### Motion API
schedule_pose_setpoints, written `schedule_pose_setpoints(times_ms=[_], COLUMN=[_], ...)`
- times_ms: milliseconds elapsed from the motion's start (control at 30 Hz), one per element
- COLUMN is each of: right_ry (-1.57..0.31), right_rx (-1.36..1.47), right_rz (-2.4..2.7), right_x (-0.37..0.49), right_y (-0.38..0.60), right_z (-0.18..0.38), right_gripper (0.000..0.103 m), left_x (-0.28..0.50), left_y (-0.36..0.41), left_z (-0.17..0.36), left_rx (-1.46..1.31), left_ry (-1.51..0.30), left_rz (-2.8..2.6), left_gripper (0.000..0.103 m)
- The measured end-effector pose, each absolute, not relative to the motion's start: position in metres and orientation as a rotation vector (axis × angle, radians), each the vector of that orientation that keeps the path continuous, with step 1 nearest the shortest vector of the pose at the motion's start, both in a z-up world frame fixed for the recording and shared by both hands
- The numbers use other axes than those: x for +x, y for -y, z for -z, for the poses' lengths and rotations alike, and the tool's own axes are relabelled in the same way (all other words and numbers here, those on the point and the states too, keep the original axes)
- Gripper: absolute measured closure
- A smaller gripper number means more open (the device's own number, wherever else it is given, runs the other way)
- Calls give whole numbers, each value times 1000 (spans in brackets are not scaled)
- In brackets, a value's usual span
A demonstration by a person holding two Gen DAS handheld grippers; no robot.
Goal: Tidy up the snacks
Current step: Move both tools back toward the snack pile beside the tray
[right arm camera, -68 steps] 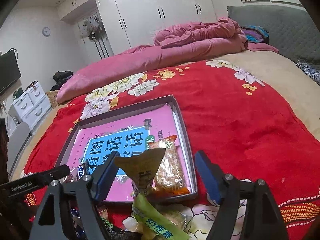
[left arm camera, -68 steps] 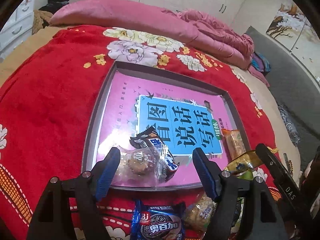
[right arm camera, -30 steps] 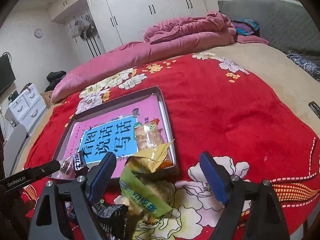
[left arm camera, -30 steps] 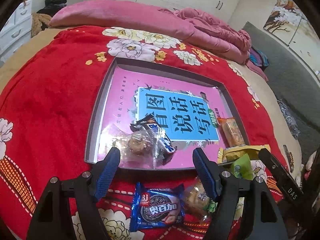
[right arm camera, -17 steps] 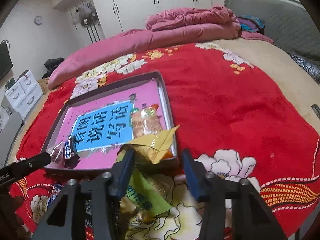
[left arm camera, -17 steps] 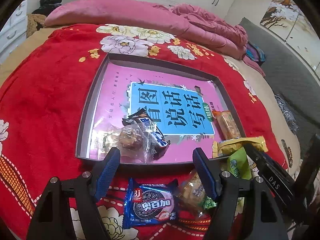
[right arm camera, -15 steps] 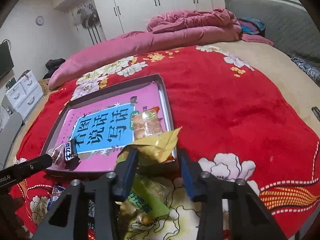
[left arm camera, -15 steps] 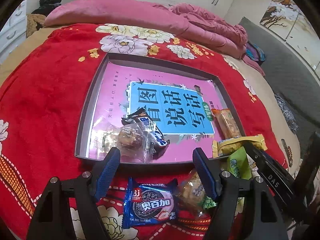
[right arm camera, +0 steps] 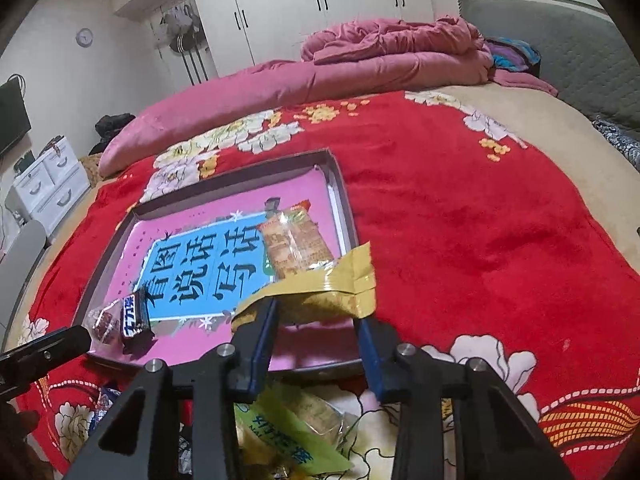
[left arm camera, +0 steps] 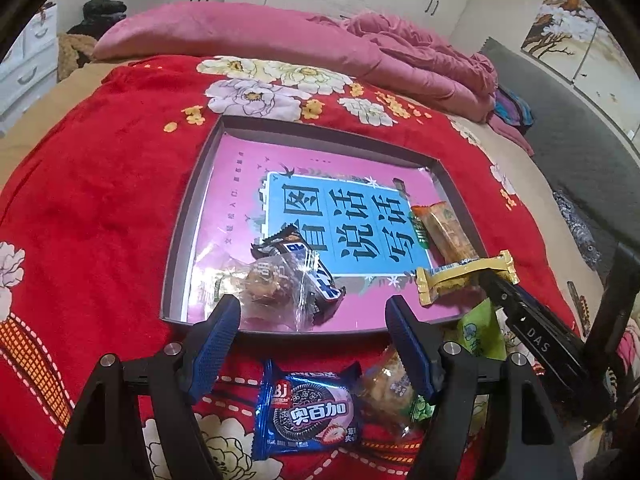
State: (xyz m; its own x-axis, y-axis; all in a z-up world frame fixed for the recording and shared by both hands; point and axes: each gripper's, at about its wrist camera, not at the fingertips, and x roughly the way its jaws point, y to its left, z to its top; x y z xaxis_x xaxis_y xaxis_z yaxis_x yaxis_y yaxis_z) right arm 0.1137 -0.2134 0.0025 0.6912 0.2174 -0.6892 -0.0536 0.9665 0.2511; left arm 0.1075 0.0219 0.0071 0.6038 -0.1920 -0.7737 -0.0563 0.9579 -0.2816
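Left wrist view. The left tool point(left arm camera: 312, 334) hung wide and empty, unmoved over the last second, above the near rim of the grey tray point(left arm camera: 181, 232) on the bed's red floral blanket point(left arm camera: 80, 184). A dark chocolate bar point(left arm camera: 298, 268) and a clear-wrapped pastry point(left arm camera: 266, 286) lay together at the tray's near left; an orange-ended biscuit pack point(left arm camera: 446, 232) lay along its right side. A glossy blue cookie packet point(left arm camera: 310, 410) and a crinkled clear snack point(left arm camera: 390, 390) sat on the blanket outside the tray, between the tool's fingers in this view. The yellow foil packet point(left arm camera: 464, 278) was raised at the tray's near right corner, where one dark finger of the other tool reached it.

Right wrist view. The right tool point(right arm camera: 316, 320), wide a second earlier, had just closed to a narrow gap, and its blue pads now pinched the yellow foil packet point(right arm camera: 316, 294), whose crimped, serrated end fanned out above the tray's near edge. The grasp looked complete, so carrying the packet over the tray's pink printed liner point(right arm camera: 240, 216) appeared to be the next step. A green-labelled packet point(right arm camera: 288, 436) stayed on the blanket below. All wrappers were thin, creased film, likely to slip or buckle under pressure.
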Motion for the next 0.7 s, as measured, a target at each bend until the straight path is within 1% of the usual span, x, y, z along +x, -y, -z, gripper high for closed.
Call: schedule_pose_setpoints(times_ms=[100, 133, 233, 467, 533, 700], right_ry=[-774, -768, -741, -704, -693, -699], right_rx=[231, 235, 254, 255, 249, 257], right_rz=[-146, -146, -137, -131, -143, -184], right_x=[112, 111, 108, 95, 90, 79], right_y=[218, 220, 226, 234, 234, 228], right_z=[-8, -9, -15, -27, -31, -37], right_gripper=[59, 54, 43, 42, 39, 37], left_x=[106, 106, 105, 98, 96, 89], left_y=[-24, -25, -26, -31, -33, -40], left_z=[-9, -10, -11, -20, -22, -25], left_rx=[-297, -297, -304, -310, -315, -320], left_ry=[-916, -915, -911, -899, -899, -904], left_rz=[75, 72, 68, 66, 68, 57], left_gripper=[27, 27, 27, 27, 27, 27])
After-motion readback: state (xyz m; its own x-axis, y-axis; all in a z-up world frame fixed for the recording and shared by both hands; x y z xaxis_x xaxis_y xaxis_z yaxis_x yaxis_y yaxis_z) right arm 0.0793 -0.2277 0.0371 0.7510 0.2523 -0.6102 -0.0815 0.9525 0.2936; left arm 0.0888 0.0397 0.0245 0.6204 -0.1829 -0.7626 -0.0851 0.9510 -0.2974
